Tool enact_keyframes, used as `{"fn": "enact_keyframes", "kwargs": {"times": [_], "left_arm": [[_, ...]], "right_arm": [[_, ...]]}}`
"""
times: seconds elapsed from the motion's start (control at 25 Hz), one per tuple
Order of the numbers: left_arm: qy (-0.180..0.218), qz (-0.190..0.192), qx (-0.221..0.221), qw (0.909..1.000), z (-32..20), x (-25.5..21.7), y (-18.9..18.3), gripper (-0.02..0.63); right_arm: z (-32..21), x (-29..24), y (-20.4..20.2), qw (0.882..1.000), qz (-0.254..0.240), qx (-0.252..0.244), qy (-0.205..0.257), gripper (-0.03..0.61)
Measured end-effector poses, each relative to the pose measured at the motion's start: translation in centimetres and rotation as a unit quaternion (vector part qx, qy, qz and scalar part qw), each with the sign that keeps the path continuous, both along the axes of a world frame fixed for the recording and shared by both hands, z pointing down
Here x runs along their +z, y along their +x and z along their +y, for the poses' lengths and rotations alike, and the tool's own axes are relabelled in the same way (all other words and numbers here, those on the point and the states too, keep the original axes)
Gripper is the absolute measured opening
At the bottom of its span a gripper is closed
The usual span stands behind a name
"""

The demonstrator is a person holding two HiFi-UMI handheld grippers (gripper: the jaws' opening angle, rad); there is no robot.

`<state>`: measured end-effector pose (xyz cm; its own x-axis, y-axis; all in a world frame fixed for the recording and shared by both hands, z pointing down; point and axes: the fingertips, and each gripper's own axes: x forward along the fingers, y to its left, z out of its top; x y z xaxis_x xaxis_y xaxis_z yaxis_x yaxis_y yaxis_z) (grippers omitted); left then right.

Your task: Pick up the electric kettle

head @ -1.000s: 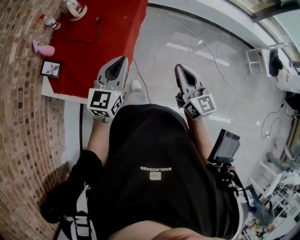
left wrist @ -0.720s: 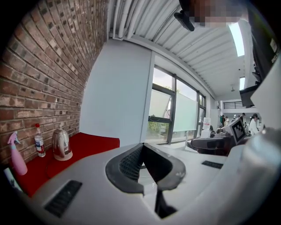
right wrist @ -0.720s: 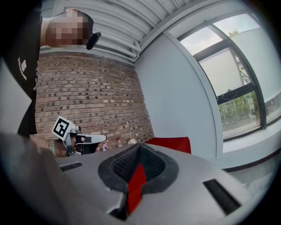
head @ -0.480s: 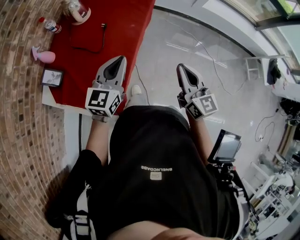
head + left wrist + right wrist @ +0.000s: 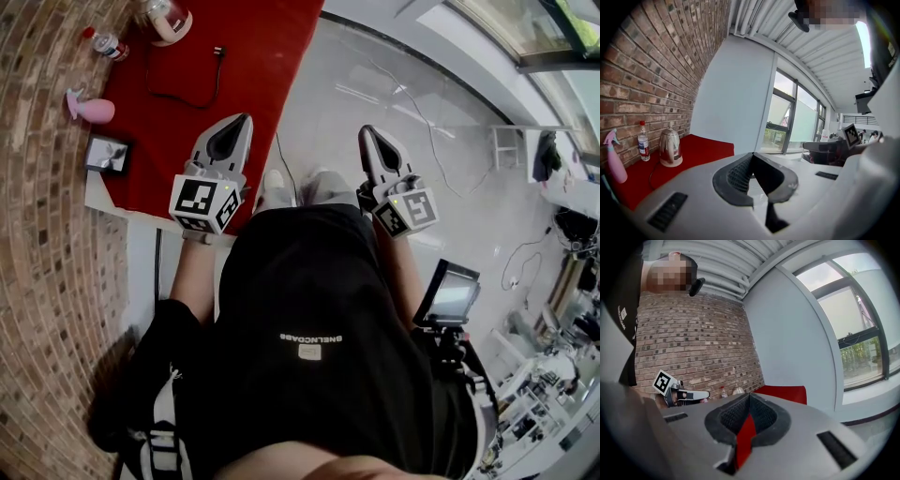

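The steel electric kettle [image 5: 164, 17] stands on its base at the far end of the red-covered table [image 5: 253, 56], close to the brick wall. In the left gripper view the kettle [image 5: 670, 149] is small and far off to the left, upright. My left gripper [image 5: 246, 118] hangs over the table's near corner, shut and holding nothing, its jaws [image 5: 753, 153] meeting at the tip. My right gripper [image 5: 366, 131] is over the grey floor right of the table, also shut and empty [image 5: 750, 395]. Both are well short of the kettle.
A water bottle [image 5: 105, 43], a pink spray bottle [image 5: 89, 108] and a small picture frame [image 5: 106, 153] line the table's wall side. A black power cord [image 5: 187, 80] trails from the kettle base. Cables [image 5: 422, 112] cross the floor; a screen on a stand [image 5: 448, 292] is at my right.
Both grippers have been carried forward, level and still shut. The table and kettle have slid rightward in the head view as the person has stepped on.
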<state>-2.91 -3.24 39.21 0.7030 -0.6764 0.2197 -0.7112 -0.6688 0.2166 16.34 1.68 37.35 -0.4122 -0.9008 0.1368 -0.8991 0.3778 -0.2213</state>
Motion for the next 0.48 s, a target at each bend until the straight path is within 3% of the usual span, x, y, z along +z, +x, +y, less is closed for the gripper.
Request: {"fn": "enact_keyframes", "kwargs": {"times": [0.48], "left_arm": [[0.0, 0.006, -0.054, 0.9985, -4.1, 0.6, -2.6, 0.005]], "right_arm": [[-5.8, 0.3, -1.4, 0.999, 0.007, -0.052, -0.004, 0.006]]}}
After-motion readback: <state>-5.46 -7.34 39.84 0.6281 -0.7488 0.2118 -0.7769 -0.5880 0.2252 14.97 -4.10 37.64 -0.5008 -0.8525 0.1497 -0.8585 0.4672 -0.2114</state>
